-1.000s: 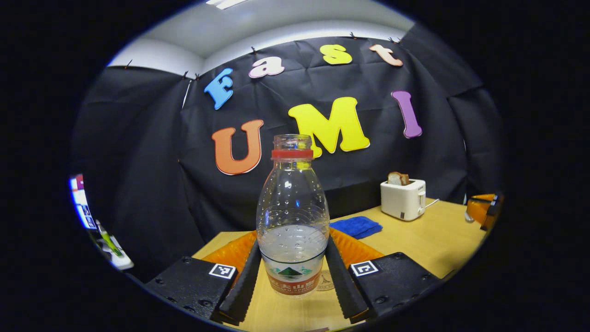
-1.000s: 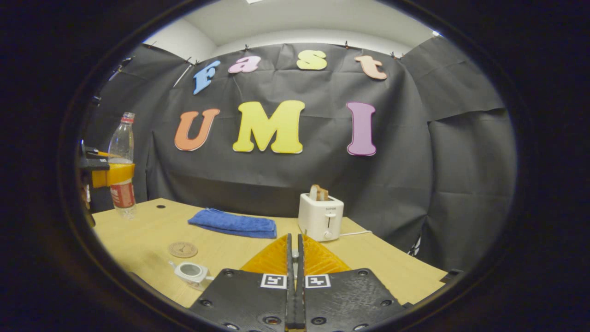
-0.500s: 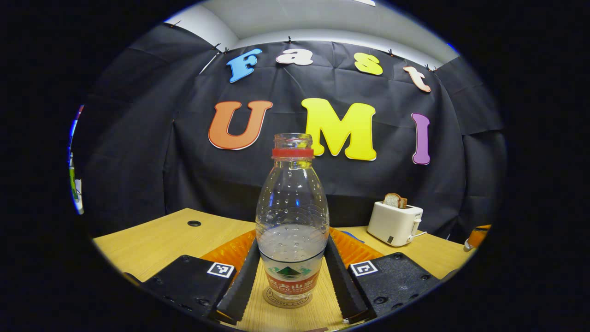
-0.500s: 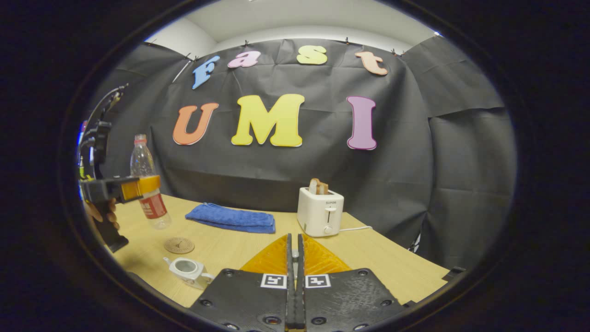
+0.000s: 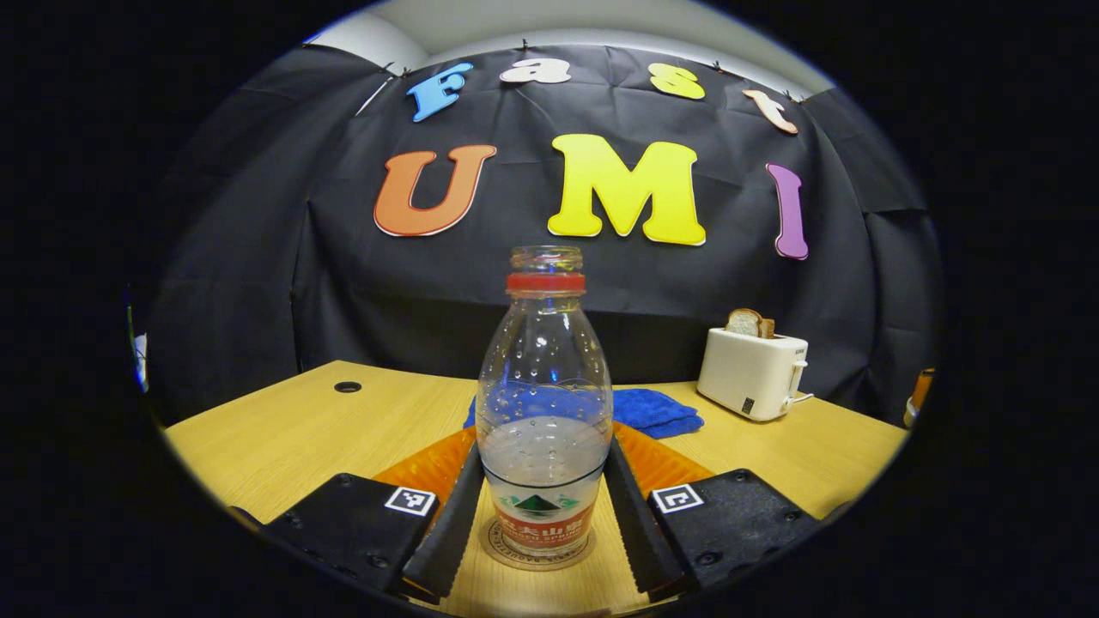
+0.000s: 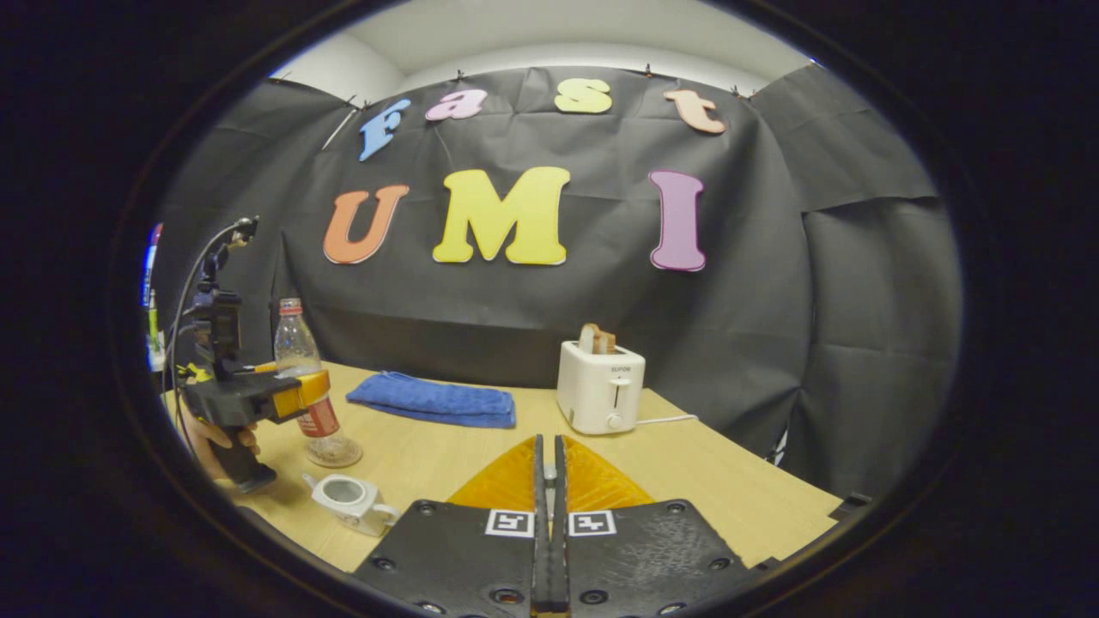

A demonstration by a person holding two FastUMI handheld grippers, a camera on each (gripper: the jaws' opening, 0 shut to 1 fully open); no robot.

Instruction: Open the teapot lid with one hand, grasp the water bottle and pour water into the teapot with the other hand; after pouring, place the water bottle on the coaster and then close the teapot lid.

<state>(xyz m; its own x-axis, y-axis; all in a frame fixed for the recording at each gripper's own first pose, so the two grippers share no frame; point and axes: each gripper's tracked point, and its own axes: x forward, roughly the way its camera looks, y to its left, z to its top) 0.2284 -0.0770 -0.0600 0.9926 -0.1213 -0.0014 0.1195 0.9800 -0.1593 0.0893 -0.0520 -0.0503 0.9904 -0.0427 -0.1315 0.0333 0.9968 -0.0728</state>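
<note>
A clear water bottle (image 5: pixel 544 403) with a red neck ring, no cap and a little water stands upright with its base on the round coaster (image 5: pixel 498 549). My left gripper (image 5: pixel 544 451) is shut on the bottle's lower body. The right gripper view shows that left gripper (image 6: pixel 292 396), a hand (image 6: pixel 206 438) and the bottle (image 6: pixel 300 378) at the far left. The small white teapot (image 6: pixel 348 496) sits in front of them, its top open. My right gripper (image 6: pixel 549 442) is shut above the table. Only a pale sliver shows between its fingers, the lid hidden under them.
A folded blue towel (image 6: pixel 434 399) lies toward the back of the wooden table (image 6: pixel 704 481). A white toaster (image 6: pixel 599 396) with bread in it stands to its right, its cord trailing right. A small round hole (image 5: pixel 347 387) marks the table's far left.
My left gripper has carried the bottle rightward and down from high at the table's left, and its base now rests on the coaster. The right gripper has stayed shut and nearly still.
</note>
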